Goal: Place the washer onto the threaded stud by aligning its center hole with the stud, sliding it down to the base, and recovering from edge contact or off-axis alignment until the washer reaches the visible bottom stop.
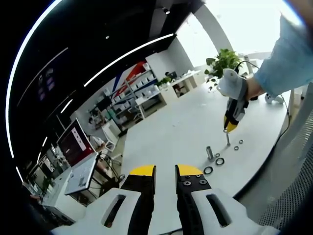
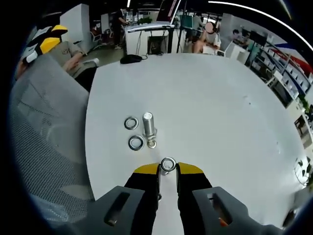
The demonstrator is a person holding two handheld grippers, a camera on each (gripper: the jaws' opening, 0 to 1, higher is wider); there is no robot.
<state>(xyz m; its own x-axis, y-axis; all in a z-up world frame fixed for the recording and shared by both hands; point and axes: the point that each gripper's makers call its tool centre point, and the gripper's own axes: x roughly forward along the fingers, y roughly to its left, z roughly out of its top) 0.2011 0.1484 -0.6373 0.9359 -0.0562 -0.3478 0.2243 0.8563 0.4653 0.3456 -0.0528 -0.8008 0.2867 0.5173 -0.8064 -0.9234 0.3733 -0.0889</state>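
In the right gripper view, my right gripper point(image 2: 168, 167) is shut on a small metal washer point(image 2: 168, 164), held flat between its yellow fingertips point(image 2: 146, 169) just above the white table point(image 2: 205, 107). The left gripper view shows that same right gripper point(image 1: 230, 126) in a gloved hand, directly over a thin upright stud point(image 1: 228, 139). Whether the washer touches the stud is too small to tell. My left gripper point(image 1: 166, 171) hangs over the near table, jaws slightly apart with nothing between them.
A short metal cylinder point(image 2: 148, 125) stands just beyond the held washer, with loose washers point(image 2: 131, 123) point(image 2: 136, 143) to its left. Those spare washers point(image 1: 219, 161) also lie around the cylinder point(image 1: 210, 152). A mesh chair point(image 2: 44, 127) sits at the table edge. People sit at far desks.
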